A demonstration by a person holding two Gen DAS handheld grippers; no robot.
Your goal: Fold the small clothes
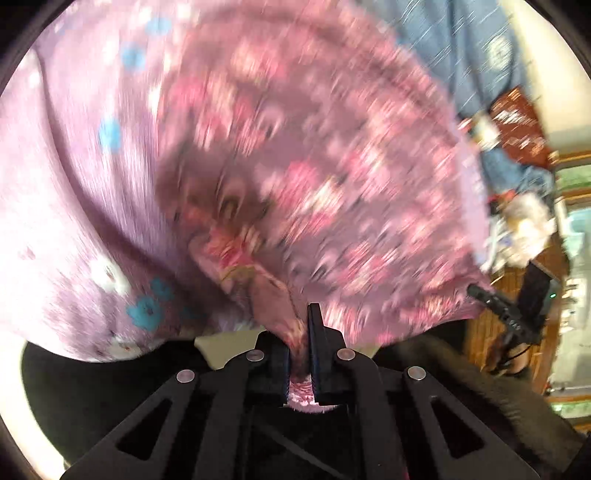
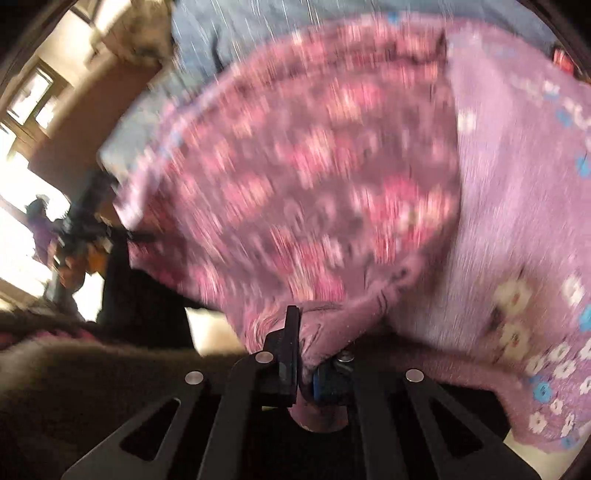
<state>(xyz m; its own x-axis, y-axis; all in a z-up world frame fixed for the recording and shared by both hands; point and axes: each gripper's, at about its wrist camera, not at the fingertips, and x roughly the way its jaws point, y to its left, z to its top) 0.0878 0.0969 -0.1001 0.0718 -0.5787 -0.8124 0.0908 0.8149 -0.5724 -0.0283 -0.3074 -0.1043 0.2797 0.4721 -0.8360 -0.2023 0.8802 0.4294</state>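
A small pink floral garment [image 1: 314, 166] fills most of the left wrist view, blurred by motion. My left gripper [image 1: 300, 332] is shut on a bunched edge of it, and cloth shows pinched between the two black fingers. In the right wrist view the same pink garment [image 2: 314, 177] spreads out ahead. My right gripper [image 2: 306, 332] is shut on a rolled fold of it, which wraps over the right finger and hides it. Under the garment lies a lilac cloth [image 1: 55, 184] with blue and white flowers, which is on the right side [image 2: 517, 203] in the other view.
A blue speckled fabric [image 1: 461, 55] lies beyond the garment. A black device on a stand [image 1: 517, 306] stands at the right, over a wooden floor. The other view has the blue fabric [image 2: 240, 33] at the top, window light at the left and a dark device [image 2: 88, 229].
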